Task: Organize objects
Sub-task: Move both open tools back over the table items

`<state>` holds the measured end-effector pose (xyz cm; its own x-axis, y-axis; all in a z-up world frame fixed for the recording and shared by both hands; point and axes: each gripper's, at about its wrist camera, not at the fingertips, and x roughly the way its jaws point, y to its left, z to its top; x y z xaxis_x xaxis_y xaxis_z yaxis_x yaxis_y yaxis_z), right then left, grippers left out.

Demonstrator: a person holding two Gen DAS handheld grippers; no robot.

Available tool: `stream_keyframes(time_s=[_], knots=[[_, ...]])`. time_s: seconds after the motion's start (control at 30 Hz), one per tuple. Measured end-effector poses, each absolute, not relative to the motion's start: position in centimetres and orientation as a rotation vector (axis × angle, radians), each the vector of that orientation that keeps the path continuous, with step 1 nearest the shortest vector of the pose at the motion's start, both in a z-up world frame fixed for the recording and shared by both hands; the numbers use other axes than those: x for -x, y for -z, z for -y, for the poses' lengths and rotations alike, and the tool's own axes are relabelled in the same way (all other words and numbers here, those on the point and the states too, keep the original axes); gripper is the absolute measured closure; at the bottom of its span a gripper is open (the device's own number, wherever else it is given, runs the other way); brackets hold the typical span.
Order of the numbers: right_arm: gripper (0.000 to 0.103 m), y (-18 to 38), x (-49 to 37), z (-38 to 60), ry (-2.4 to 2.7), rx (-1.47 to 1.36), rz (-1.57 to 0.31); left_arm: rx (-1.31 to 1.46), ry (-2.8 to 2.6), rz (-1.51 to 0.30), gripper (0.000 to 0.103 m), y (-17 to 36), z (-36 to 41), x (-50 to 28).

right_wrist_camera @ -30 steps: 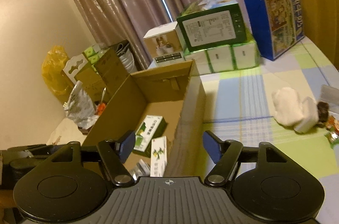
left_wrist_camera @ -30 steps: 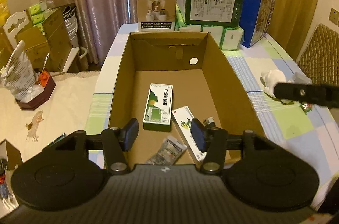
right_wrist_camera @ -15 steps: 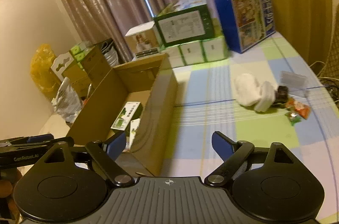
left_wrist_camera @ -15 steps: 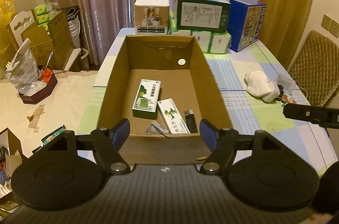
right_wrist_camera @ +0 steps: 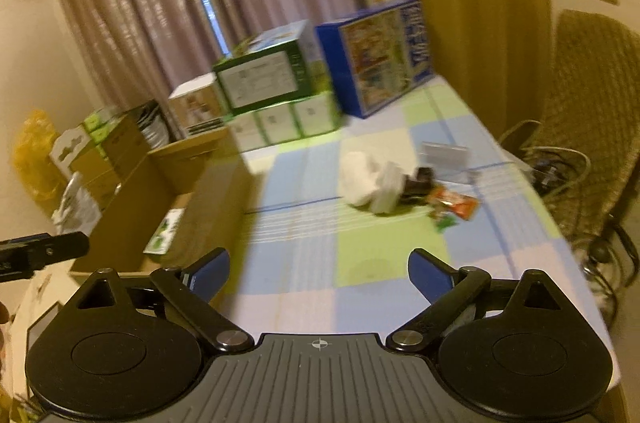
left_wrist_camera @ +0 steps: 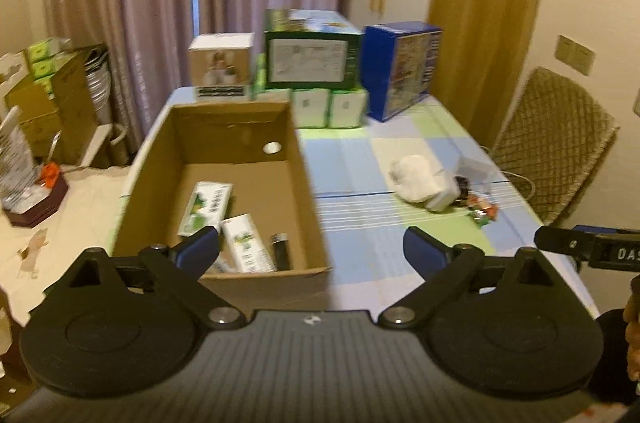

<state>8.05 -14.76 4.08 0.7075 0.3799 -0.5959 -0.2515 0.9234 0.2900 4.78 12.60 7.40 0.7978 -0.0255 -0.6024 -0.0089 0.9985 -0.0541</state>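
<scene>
Both hand-held grippers, left (left_wrist_camera: 311, 252) and right (right_wrist_camera: 319, 272), gape wide and empty. The cardboard box (left_wrist_camera: 308, 183) already holds several packets, so the next pick looks like the clutter (right_wrist_camera: 404, 185) on the bench (right_wrist_camera: 360, 235) (white bundle, small wrappers), which calls for a reach forward and right.

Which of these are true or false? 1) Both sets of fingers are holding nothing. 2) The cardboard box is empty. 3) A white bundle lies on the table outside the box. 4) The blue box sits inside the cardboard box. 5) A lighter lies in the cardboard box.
1) True: the left gripper and right gripper are open, with nothing between the fingers.
2) False: the cardboard box holds green-and-white packets and more.
3) True: the white bundle lies on the checked table.
4) False: the blue box stands on the table beyond it.
5) True: the lighter lies near its front wall.
</scene>
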Motion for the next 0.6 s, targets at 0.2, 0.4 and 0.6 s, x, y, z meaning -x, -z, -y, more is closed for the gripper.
stream_keyframes(time_s=[0.2,0.4,0.6], knots=[[0.007,-3.6,-9.1,18.6,-0.296,-0.240,-0.703,0.029,0.065,-0.646,0.001,-7.5,-8.6,-6.5],[0.007,-2.4,-10.5,21.7,-0.264,-0.292,-0.709,-0.004,0.092,-0.680,0.001,-6.3,-5.0,-8.4],[0.007,-1.8,-11.3,24.3,-0.221,-0.306,-0.704,-0.025,0.098,-0.709,0.001,-5.3,-2.1,-9.6]])
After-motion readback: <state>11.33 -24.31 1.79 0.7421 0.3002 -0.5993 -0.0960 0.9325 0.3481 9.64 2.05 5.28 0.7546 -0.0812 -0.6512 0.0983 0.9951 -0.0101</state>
